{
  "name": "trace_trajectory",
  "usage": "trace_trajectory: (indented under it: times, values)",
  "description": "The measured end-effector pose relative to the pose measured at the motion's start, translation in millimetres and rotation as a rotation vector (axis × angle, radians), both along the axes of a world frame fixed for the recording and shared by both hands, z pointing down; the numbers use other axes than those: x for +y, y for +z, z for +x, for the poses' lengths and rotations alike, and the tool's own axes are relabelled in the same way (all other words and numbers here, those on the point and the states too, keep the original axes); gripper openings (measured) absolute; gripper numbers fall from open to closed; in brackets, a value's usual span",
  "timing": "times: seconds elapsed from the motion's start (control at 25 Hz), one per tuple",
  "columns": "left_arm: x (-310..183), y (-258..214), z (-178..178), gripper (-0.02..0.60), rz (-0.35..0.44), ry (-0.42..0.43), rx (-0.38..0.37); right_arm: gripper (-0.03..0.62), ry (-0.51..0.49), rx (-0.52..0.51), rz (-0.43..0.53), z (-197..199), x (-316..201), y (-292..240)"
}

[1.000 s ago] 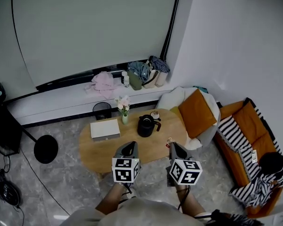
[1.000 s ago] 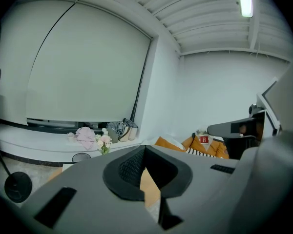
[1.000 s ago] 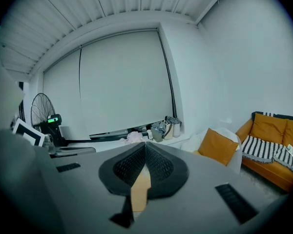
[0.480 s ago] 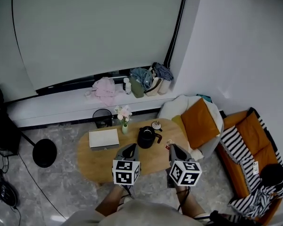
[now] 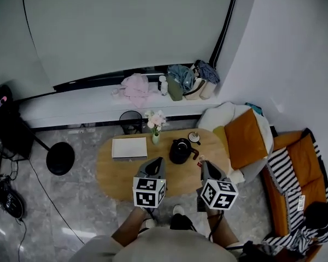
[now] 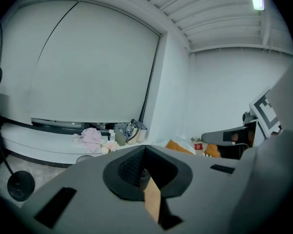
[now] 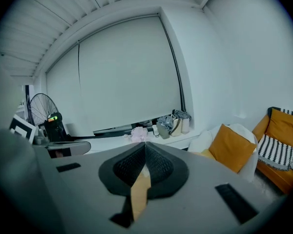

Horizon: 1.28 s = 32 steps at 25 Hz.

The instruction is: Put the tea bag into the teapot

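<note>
Right gripper [image 5: 206, 166] pinched shut on nothing, near-right of the teapot [image 5: 181, 151]; left gripper [image 5: 156, 161] likewise closed, empty, near-left of it. Tea bag [image 5: 201, 161] just near-right of the teapot, beside the right gripper's tip. Teapot's contents hidden.

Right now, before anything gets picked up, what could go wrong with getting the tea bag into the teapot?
The left gripper and the right gripper are both shut. One must open first, or it may just push the small red-and-white packet, likely the tea bag, across the table. The flower vase stands close beside the teapot, so a careless reach could tip it. I cannot tell whether the teapot's lid is on.
</note>
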<state>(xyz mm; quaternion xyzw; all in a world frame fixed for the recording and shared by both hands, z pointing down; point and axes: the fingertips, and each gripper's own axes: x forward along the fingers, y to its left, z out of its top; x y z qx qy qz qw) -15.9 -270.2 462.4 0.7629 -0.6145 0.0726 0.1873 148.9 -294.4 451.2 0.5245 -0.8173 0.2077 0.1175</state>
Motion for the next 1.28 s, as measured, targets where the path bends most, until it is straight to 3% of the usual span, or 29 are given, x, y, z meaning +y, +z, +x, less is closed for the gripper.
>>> trace_trajectory:
  times: [0.28, 0.56, 0.96, 1.28]
  values:
    - [-14, 1, -7, 0.008, -0.020, -0.072, -0.002, 0.034, -0.043, -0.006, 0.018, -5, -34, -9]
    - [-23, 16, 0, 0.008, -0.048, -0.103, 0.006, 0.034, -0.049, -0.011, -0.025, 9, -50, 7]
    - [-22, 83, 11, 0.008, -0.178, -0.167, 0.040, 0.034, -0.067, -0.021, -0.180, 14, -44, 86]
    - [-26, 128, 12, 0.008, -0.230, -0.177, 0.011, 0.034, -0.079, -0.001, -0.254, 15, -41, 132]
